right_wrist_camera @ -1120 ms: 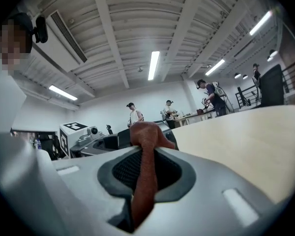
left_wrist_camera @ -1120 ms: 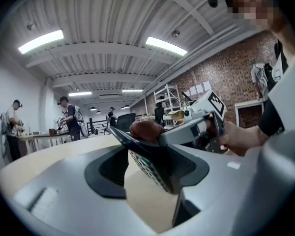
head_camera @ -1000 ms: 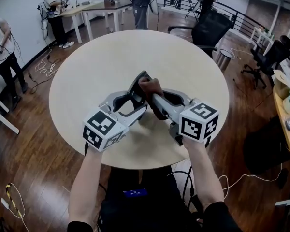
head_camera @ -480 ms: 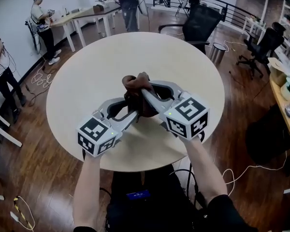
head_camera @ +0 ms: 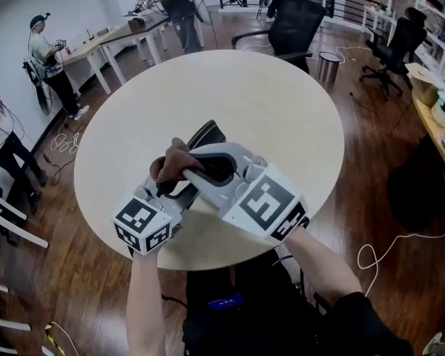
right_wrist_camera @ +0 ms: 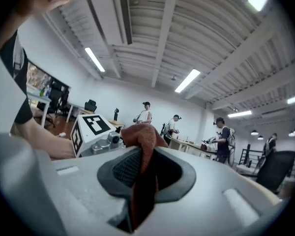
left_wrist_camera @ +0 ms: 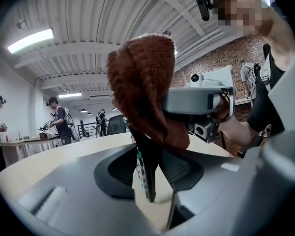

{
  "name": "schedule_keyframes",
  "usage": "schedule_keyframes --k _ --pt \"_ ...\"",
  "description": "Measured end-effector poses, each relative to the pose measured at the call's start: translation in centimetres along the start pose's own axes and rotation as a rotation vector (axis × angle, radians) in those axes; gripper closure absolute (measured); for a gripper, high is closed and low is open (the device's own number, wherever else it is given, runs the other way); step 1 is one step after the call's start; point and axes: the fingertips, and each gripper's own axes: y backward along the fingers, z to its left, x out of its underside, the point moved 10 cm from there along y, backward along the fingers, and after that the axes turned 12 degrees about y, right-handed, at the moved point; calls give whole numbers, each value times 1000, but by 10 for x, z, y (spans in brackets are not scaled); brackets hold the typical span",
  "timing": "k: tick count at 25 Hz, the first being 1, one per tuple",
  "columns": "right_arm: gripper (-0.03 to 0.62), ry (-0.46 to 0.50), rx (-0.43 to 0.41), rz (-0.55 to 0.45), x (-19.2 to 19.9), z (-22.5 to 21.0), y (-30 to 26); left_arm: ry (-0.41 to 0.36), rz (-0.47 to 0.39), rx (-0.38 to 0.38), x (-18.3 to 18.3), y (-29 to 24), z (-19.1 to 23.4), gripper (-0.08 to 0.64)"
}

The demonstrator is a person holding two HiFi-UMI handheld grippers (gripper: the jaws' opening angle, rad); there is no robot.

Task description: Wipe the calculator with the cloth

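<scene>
Left fingers (left_wrist_camera: 113, 170): these have just been closing and are now clamped on the calculator (left_wrist_camera: 146, 177). It stands edge-on between the two dark pads, its keyed face turned to the left in the left gripper view. Right fingers (right_wrist_camera: 122, 172): closed tight on the cloth (right_wrist_camera: 140, 191), a rust-brown fold pinched between the pads with the rest bunched up past the tips. From the left gripper view, the cloth is draped over the far end of the calculator and covers its upper part on both faces. My right fingers reach in from the right at that same height. From the head view, my right gripper lies across and above my left one, with both marker cubes toward me. The cloth shows as a brown lump at the left of the crossing. The dark end of the calculator juts out beyond it toward the far side. All of this sits over the near left part of the round, pale surface (head_camera: 274, 102). I cannot tell whether the calculator touches the surface. Surroundings: a black chair (head_camera: 297, 22) stands at the far edge of the surface. People (head_camera: 46, 64) stand at long benches at the far left, well apart from my work.
</scene>
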Motion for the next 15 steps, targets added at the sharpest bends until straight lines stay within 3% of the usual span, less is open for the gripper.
schedule_keyframes --k 2,7,12,15 --pt "543 19 24 34 5 -2 -4 -5 -2 9 0 1 -1 414" --pt "543 -95 122 67 40 -34 4 -13 -4 25 0 2 -1 416" --pt "542 -227 331 194 81 -56 18 13 -18 25 9 21 8 416" --pt "542 -188 305 125 59 -44 25 3 -13 26 7 21 9 416"
